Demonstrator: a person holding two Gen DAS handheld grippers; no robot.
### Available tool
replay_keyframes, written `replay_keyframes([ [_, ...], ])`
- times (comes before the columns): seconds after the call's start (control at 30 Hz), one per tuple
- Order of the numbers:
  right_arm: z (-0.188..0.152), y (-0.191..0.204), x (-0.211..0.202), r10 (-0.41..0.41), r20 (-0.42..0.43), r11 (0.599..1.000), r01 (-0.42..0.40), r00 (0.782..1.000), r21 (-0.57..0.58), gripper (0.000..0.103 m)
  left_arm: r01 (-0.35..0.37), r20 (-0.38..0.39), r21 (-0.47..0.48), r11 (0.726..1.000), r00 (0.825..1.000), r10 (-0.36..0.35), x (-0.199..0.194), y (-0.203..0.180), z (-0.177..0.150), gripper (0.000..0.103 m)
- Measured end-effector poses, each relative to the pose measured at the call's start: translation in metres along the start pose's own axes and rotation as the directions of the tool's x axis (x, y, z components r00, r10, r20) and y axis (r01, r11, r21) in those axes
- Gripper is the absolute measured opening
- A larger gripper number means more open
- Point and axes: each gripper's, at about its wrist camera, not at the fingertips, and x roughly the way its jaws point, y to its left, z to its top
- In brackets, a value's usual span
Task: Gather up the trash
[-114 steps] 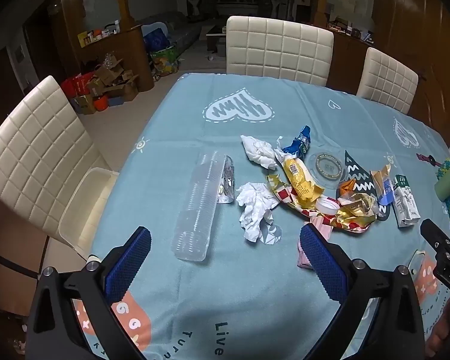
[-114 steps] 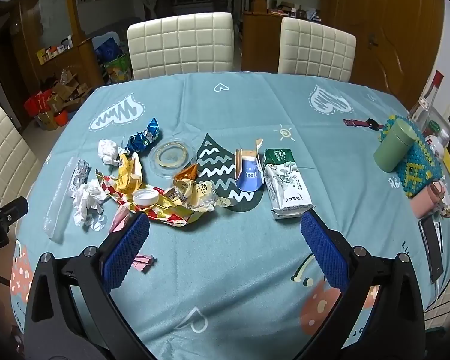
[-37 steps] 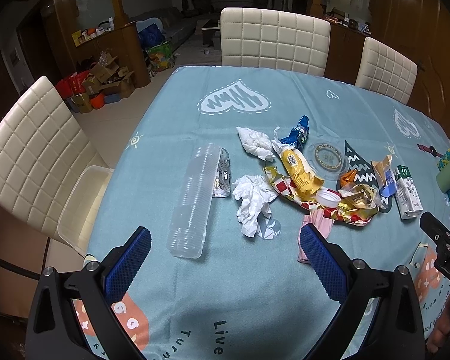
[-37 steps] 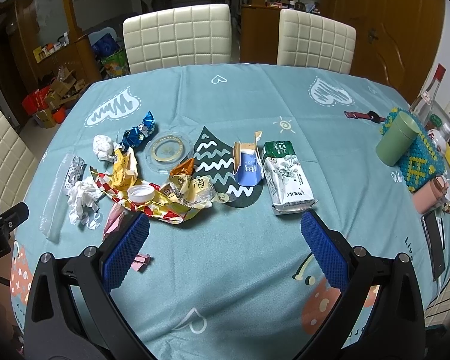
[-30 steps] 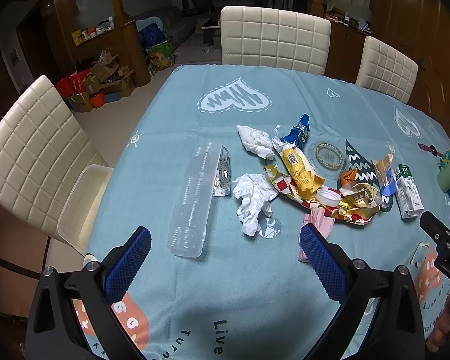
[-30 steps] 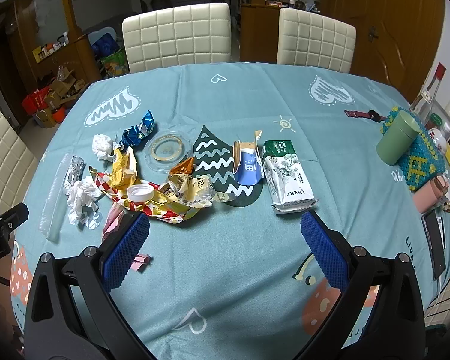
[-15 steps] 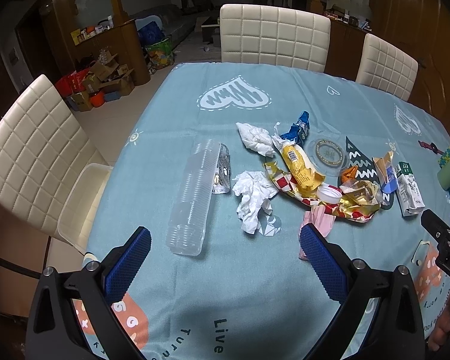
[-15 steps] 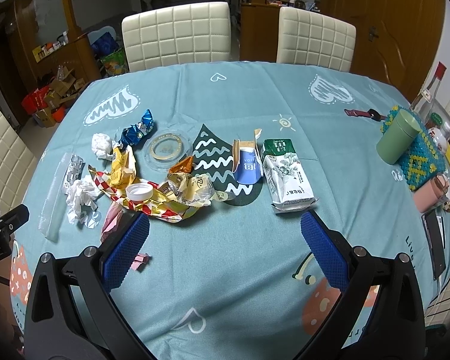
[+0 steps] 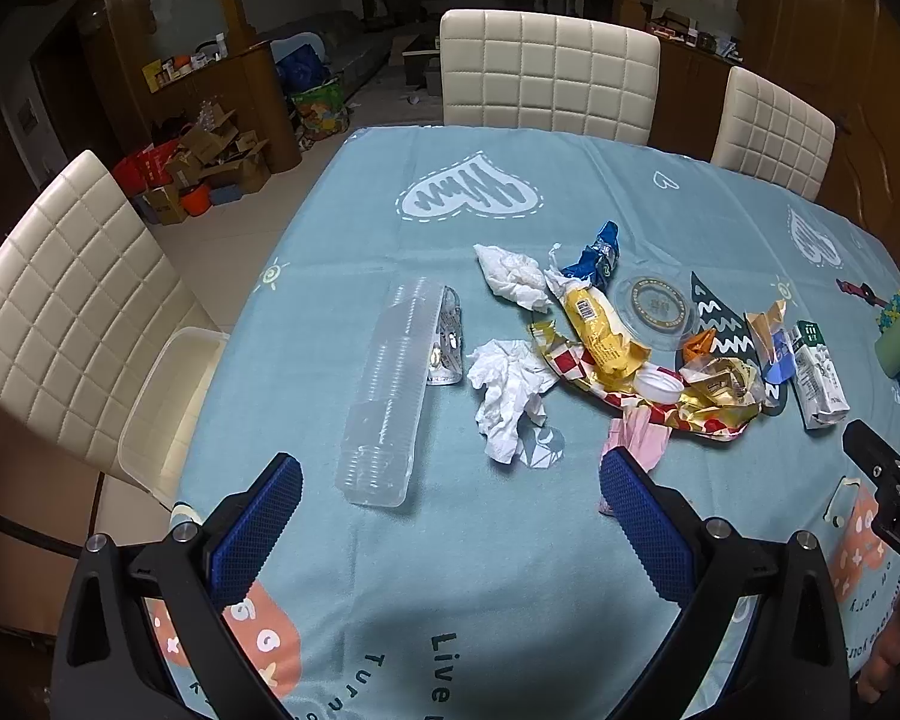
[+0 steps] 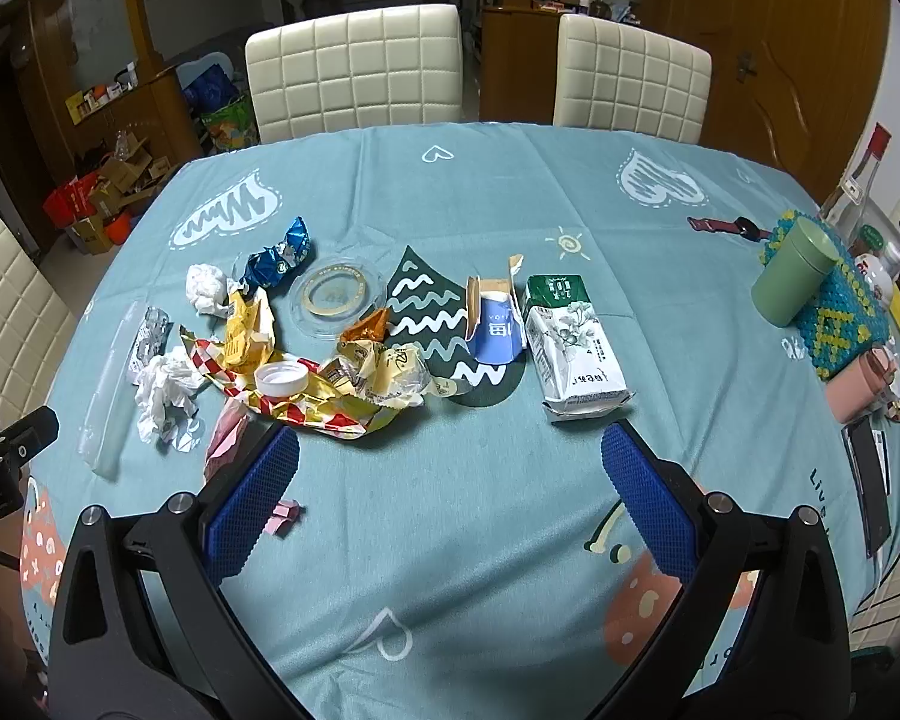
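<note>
While spread wide, both tongs [image 9: 447,507] [image 10: 447,480] hold nothing.

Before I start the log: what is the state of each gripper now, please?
Left gripper: open, holding nothing, above the teal tablecloth.
Right gripper: open, holding nothing.

Trash lies strewn on the tablecloth: a clear plastic tray [image 9: 390,396] lying flat, a crumpled white tissue [image 9: 510,396] just beside it, a red-checked gold wrapper [image 10: 306,396] with a white cap [image 10: 280,380] on it, a flattened blue paper cup [image 10: 495,330], and what looks like a crushed green-and-white carton [image 10: 573,348]
</note>
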Motion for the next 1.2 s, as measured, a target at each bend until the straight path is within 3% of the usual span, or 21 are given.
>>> replay_keyframes([
  [0.37, -0.006, -0.001, 0.002, -0.01, -0.014, 1.0, 0.01, 1.0, -0.003, 0.1, -0.016, -0.013, -0.001, 1.0, 1.0, 0.016, 0.005, 0.004, -0.002, 0.097],
  [0.57, -0.016, -0.003, 0.021, -0.008, -0.074, 1.0, 0.007, 0.997, -0.017, 0.1, -0.052, -0.067, -0.014, 0.999, 0.996, 0.051, 0.028, 0.018, -0.011, 0.097],
  [0.67, -0.019, 0.001, 0.032, -0.003, -0.102, 0.999, 0.0, 0.995, -0.037, 0.1, -0.037, -0.125, -0.032, 0.999, 0.992, 0.033, 0.048, 0.029, -0.018, 0.097],
  [0.9, -0.031, 0.029, 0.059, 0.067, -0.186, 0.992, -0.085, 0.98, -0.092, 0.1, -0.082, -0.193, -0.021, 0.996, 0.978, 0.077, 0.083, 0.046, -0.023, 0.097],
  [1.03, -0.034, 0.056, 0.07, 0.112, -0.22, 0.98, -0.144, 0.969, -0.135, 0.097, -0.066, -0.214, -0.015, 0.998, 0.975, 0.061, 0.098, 0.052, -0.018, 0.096],
  [1.07, -0.034, 0.063, 0.072, 0.121, -0.227, 0.977, -0.156, 0.966, -0.147, 0.096, -0.057, -0.216, -0.002, 0.998, 0.975, 0.055, 0.102, 0.051, -0.016, 0.094],
  [1.2, -0.036, 0.095, 0.08, 0.144, -0.253, 0.958, -0.199, 0.957, -0.207, 0.094, -0.037, -0.253, 0.065, 0.997, 0.966, 0.053, 0.116, 0.043, -0.013, 0.073],
])
